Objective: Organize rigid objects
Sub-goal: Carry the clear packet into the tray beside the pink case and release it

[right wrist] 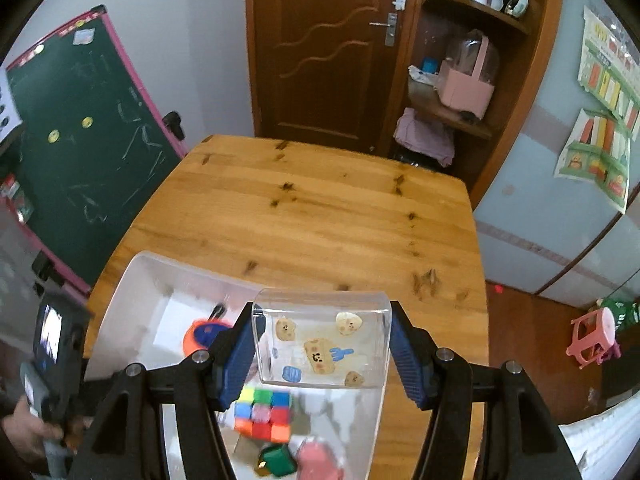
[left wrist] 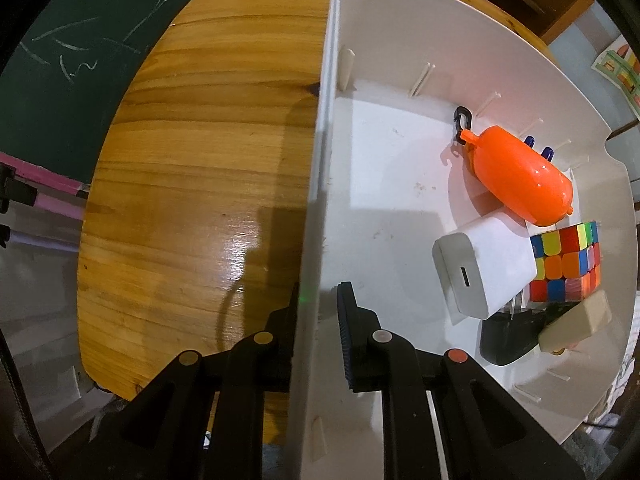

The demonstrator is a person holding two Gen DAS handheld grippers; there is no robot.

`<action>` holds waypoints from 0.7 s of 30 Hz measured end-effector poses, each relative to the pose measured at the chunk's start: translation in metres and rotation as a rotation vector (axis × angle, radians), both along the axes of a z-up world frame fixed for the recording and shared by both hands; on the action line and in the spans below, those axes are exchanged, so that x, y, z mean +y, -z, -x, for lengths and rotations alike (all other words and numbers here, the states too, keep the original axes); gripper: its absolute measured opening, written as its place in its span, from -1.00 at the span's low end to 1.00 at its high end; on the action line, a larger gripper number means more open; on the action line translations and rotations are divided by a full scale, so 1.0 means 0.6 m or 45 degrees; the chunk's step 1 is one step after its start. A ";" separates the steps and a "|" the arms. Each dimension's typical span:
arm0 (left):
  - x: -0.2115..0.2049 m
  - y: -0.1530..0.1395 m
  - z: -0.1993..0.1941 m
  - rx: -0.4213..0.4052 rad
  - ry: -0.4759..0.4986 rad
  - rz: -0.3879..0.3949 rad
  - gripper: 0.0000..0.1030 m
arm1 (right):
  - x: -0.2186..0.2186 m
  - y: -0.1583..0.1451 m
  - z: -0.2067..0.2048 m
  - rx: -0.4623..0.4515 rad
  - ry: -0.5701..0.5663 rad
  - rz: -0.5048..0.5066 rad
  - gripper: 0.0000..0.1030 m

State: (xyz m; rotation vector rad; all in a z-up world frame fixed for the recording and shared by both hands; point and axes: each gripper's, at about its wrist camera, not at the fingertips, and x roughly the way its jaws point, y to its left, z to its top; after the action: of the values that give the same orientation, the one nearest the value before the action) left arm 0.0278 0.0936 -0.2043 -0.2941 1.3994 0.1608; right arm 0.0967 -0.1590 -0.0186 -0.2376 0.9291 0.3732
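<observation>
On the left side of the desk, left gripper is pointing straight down, fingers clamping the near wall of the white bin, one inside, one outside. Looks like it's pinning the bin so it isn't sliding while things go in.

Inside the bin, pushed to the far-right end: orange case with a black clip, white charger block, puzzle cube, black adapter under the charger, beige eraser-like block. Left half of the bin floor is showing nothing on it.

Right gripper is sitting above the bin, fingers closed on both side walls of a clear sticker-covered box, holding it by its width. Box is tilting, open end facing away from the camera; cube, a green piece and a pink piece are visible through or below it, blurred. Can't tell if those two are in the box or the bin.

My read: clear box is either being emptied into the bin or is next to be stowed there.
</observation>
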 end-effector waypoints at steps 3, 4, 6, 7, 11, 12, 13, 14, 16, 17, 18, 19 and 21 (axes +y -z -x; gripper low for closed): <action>-0.001 -0.001 -0.001 0.002 -0.006 -0.009 -0.62 | -0.006 0.021 0.021 0.031 0.006 -0.011 0.21; -0.002 -0.001 0.000 0.002 -0.007 -0.009 -0.61 | -0.007 0.031 0.025 0.049 0.009 -0.013 0.21; -0.002 -0.002 0.001 0.002 -0.009 -0.009 -0.60 | -0.009 0.053 0.032 0.093 0.017 -0.014 0.21; -0.003 -0.002 0.001 0.001 -0.010 -0.009 -0.60 | -0.010 0.065 0.034 0.108 0.025 -0.006 0.22; 0.000 0.002 0.002 0.002 -0.017 -0.004 -0.60 | -0.012 0.098 0.043 0.145 0.045 0.009 0.22; 0.002 0.001 0.003 0.002 -0.017 -0.003 -0.60 | -0.012 0.103 0.045 0.158 0.044 0.007 0.22; 0.003 0.001 0.003 0.001 -0.016 -0.003 -0.60 | -0.011 0.108 0.045 0.176 0.041 0.003 0.22; 0.004 0.001 0.003 0.001 -0.015 -0.004 -0.60 | -0.011 0.111 0.046 0.185 0.041 0.003 0.22; 0.004 0.001 0.003 0.001 -0.008 -0.009 -0.60 | -0.009 0.117 0.048 0.194 0.045 0.011 0.23; 0.003 0.000 0.003 0.001 -0.004 -0.011 -0.60 | -0.008 0.119 0.049 0.193 0.047 0.015 0.23; 0.001 0.000 0.002 0.002 0.002 -0.016 -0.60 | -0.008 0.121 0.051 0.192 0.048 0.015 0.23; -0.002 0.000 0.002 0.004 0.013 -0.023 -0.60 | -0.007 0.122 0.051 0.193 0.046 0.015 0.24; -0.007 -0.001 0.001 0.004 0.026 -0.035 -0.60 | -0.006 0.123 0.053 0.196 0.043 0.008 0.30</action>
State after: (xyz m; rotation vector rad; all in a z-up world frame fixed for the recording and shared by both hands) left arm 0.0272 0.0896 -0.2039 -0.2568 1.4016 0.1632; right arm 0.0648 -0.1626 -0.0925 -0.2007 1.0848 0.3609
